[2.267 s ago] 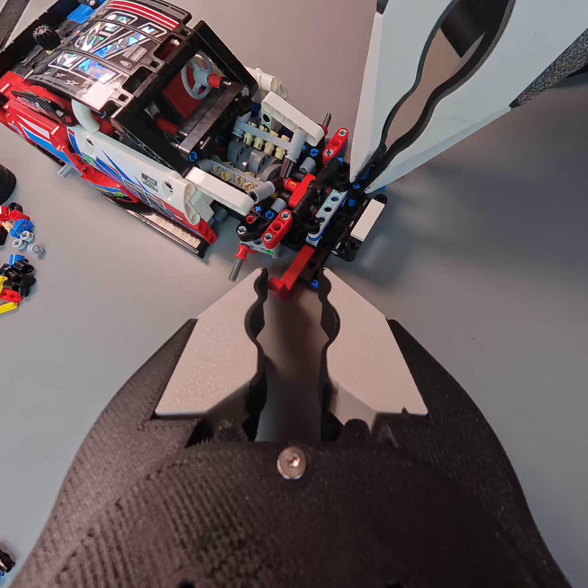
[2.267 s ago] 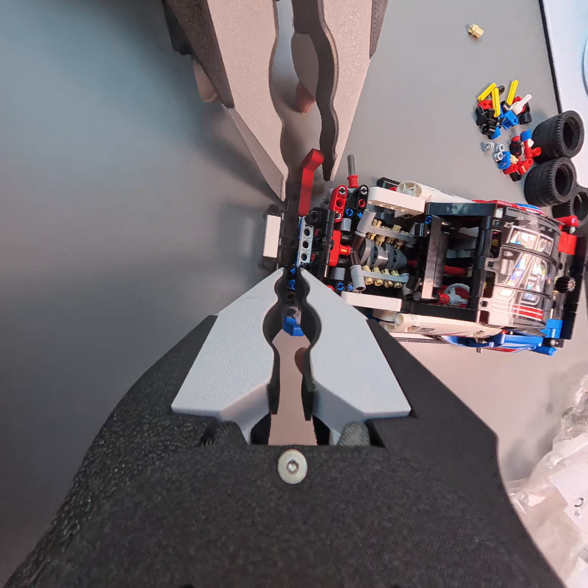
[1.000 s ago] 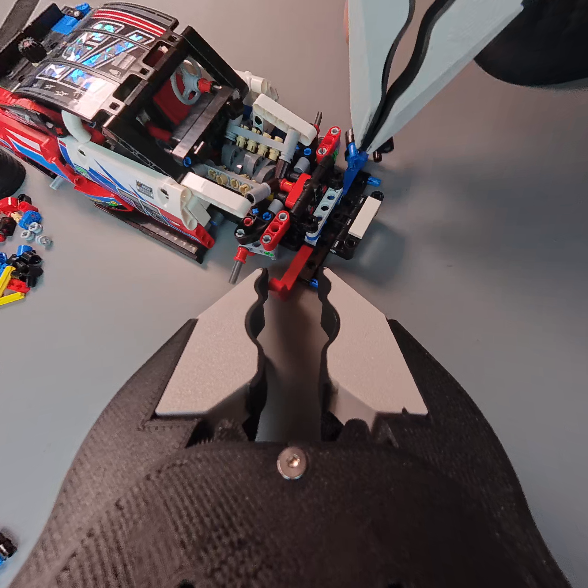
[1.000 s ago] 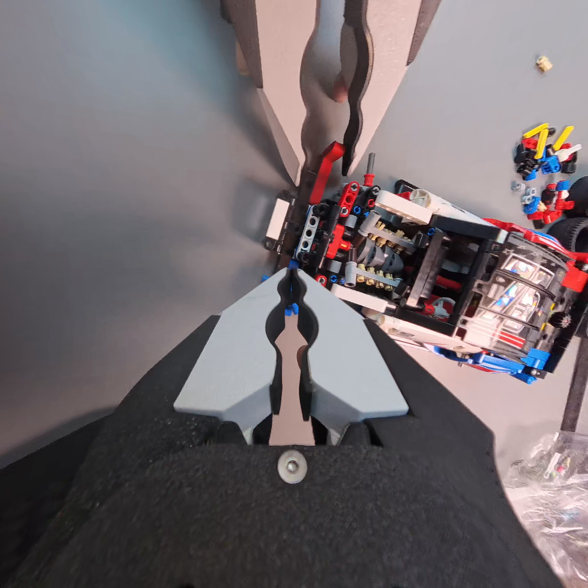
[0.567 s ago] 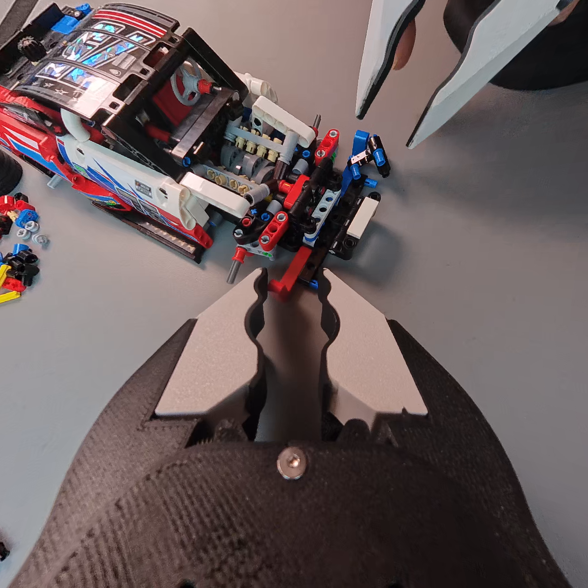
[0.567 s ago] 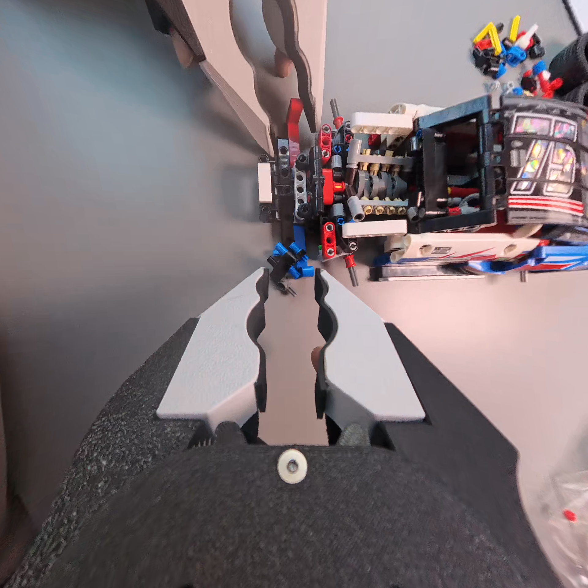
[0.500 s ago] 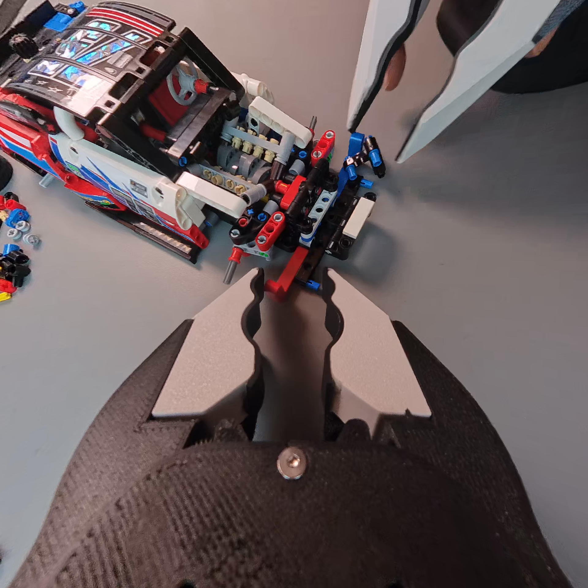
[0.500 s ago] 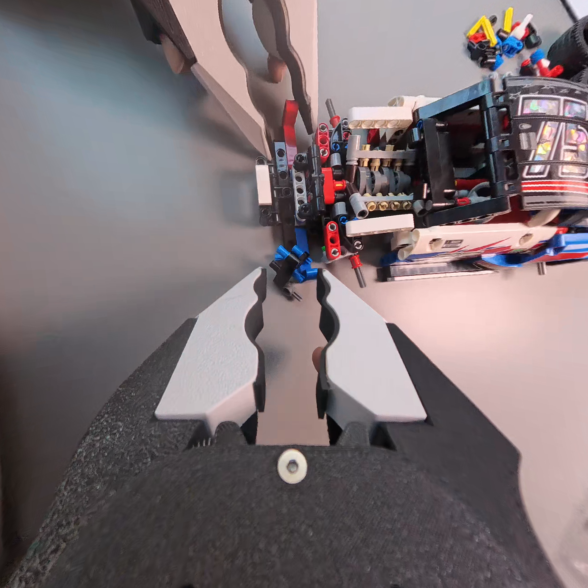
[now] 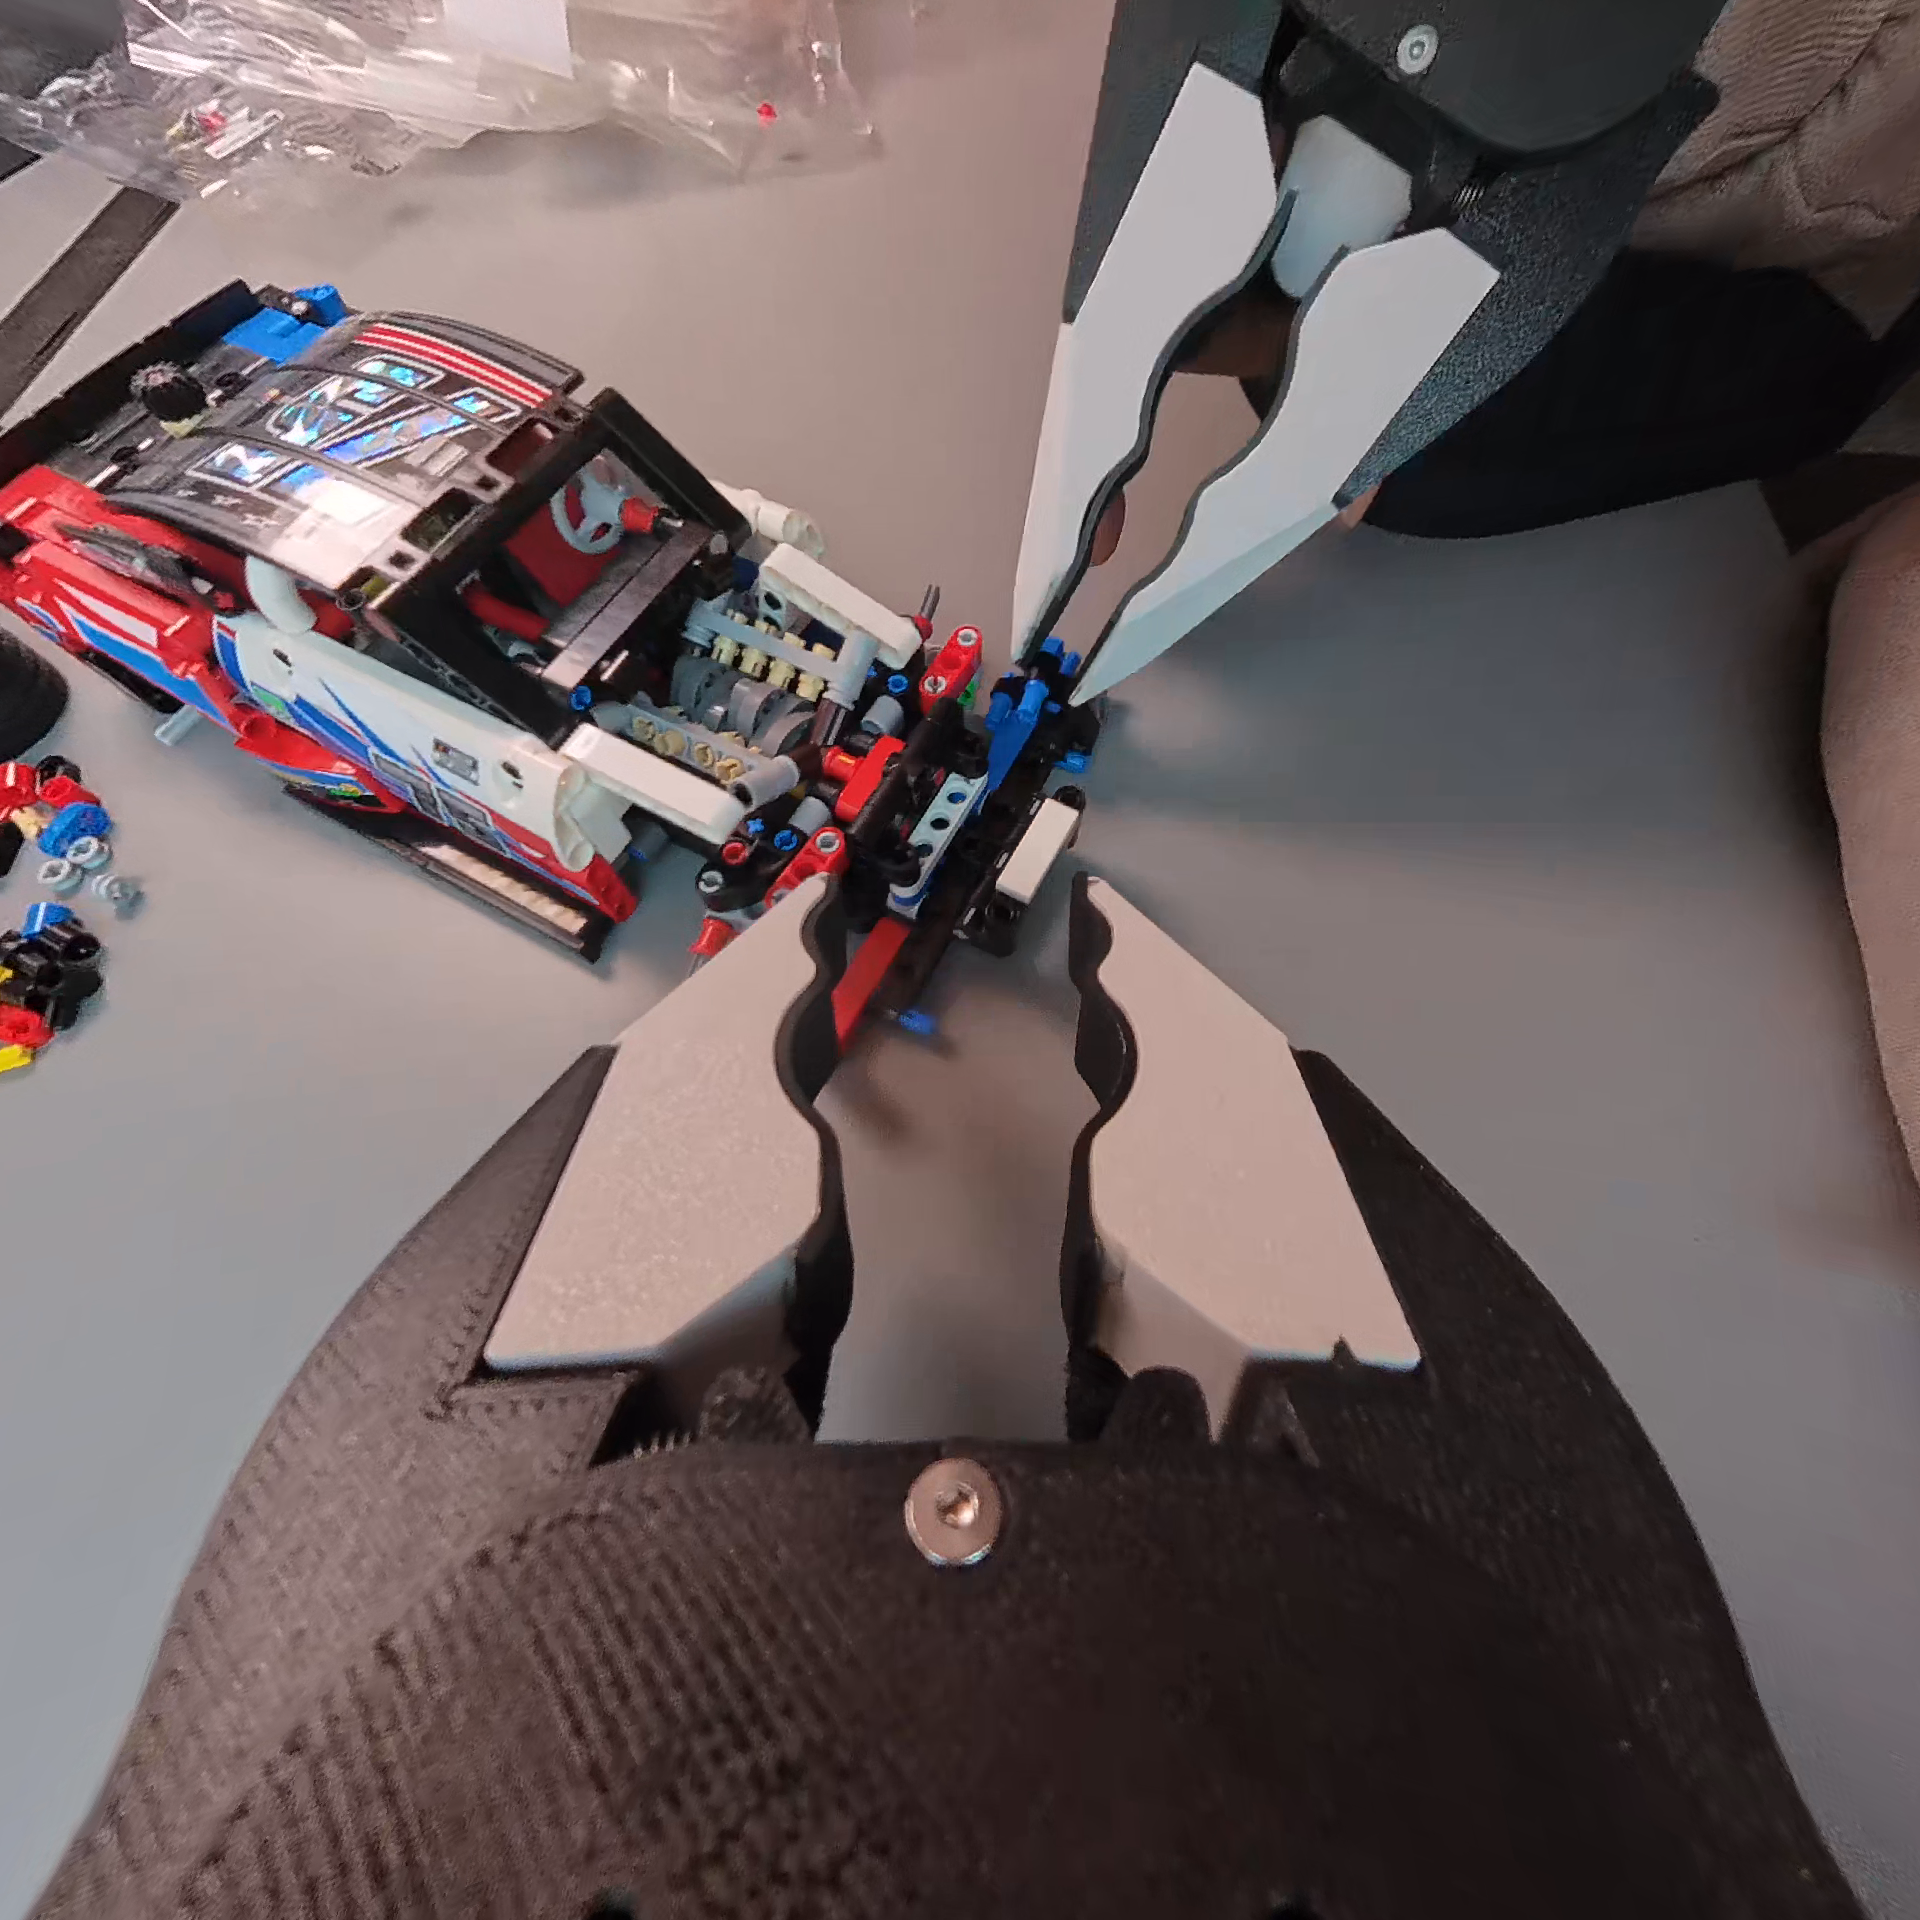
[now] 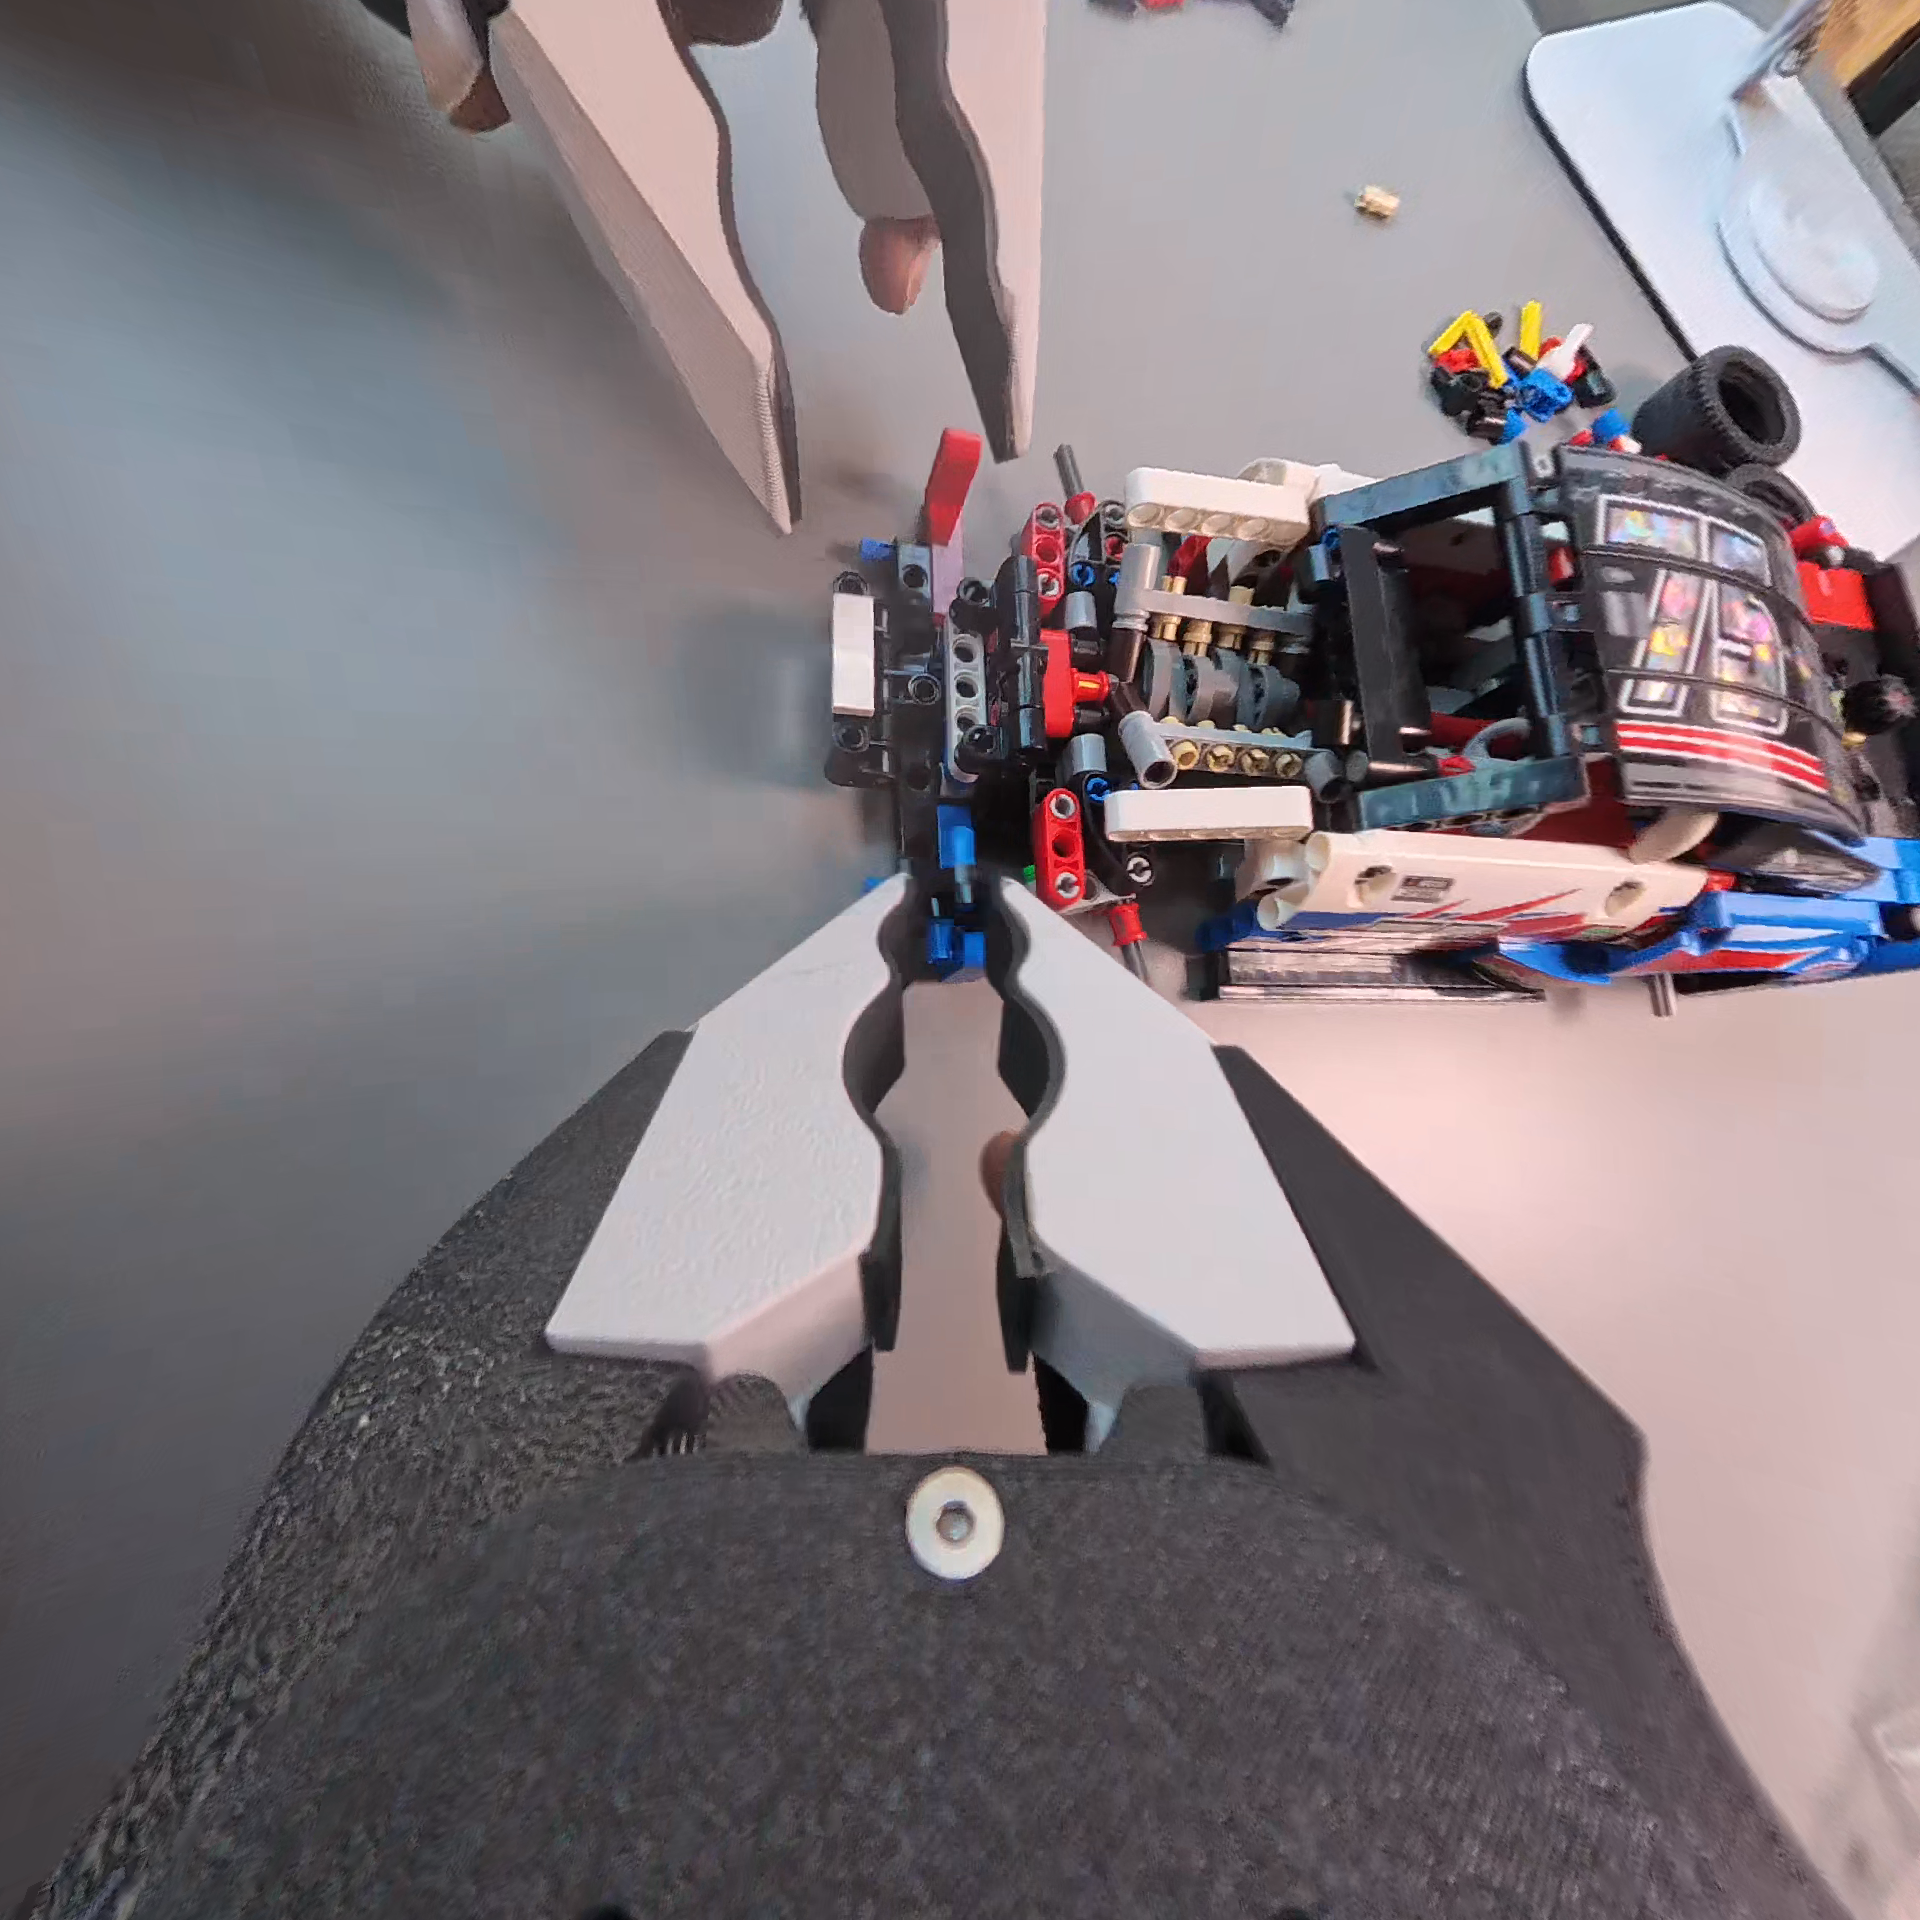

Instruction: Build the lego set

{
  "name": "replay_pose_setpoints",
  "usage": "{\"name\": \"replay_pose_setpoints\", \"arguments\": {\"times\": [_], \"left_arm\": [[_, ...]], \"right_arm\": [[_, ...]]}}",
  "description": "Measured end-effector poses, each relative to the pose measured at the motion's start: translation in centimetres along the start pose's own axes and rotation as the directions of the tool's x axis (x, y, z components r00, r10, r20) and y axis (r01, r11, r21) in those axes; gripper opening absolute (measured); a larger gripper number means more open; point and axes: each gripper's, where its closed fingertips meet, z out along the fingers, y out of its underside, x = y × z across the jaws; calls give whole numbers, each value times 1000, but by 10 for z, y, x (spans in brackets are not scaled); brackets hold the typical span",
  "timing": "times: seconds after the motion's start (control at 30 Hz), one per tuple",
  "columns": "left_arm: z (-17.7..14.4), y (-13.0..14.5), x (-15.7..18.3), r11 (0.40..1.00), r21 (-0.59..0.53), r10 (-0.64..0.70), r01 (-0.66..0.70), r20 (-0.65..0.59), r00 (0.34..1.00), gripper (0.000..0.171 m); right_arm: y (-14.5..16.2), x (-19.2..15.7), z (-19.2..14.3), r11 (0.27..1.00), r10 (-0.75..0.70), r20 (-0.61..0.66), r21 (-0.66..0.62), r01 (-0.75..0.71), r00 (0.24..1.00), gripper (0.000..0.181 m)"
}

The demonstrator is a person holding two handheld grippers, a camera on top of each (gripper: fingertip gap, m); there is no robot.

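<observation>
— Right claw?
— Closed on the blue-and-black connector piece, at the open rear end of the Lego race car, which lies on the grey surface.

— Left claw?
— Spread wide, holding nothing; the red beam lies beside its left tip.

— Change?
— Half a second ago the right claw was open with the piece loose; the left has since widened.

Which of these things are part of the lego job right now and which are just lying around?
In use:
- lego car
- blue and black piece, between the right gripper fingers
- left gripper, open at the red beam

Lying about:
- loose small parts
- plastic bags
- spare tyre
</observation>
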Motion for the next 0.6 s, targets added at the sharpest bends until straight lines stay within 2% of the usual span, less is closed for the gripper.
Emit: {"name": "replay_pose_setpoints", "arguments": {"times": [0.1,0.17,0.33,0.43,0.53,0.6], "left_arm": [[1,-9,13,1000,28,-11,11,-19,1000,39],[3,-17,29,997,71,-31,37,-82,996,32],[10,-26,57,996,90,-7,24,-188,982,18],[8,-32,63,992,119,50,-30,-168,984,4],[3,-35,65,987,152,68,-42,-167,984,3],[-3,-42,65,974,222,83,-45,-166,983,3]], "right_arm": [[-6,-4,-2,997,-70,8,18,70,997,5],[-18,-16,-12,988,-138,40,76,135,990,4],[-41,-37,-25,945,-320,53,85,315,946,5],[-48,-43,-30,930,-363,61,91,357,930,5],[-53,-45,-34,930,-355,64,119,346,932,5],[-59,-44,-39,935,-325,54,168,312,944,5]]}}
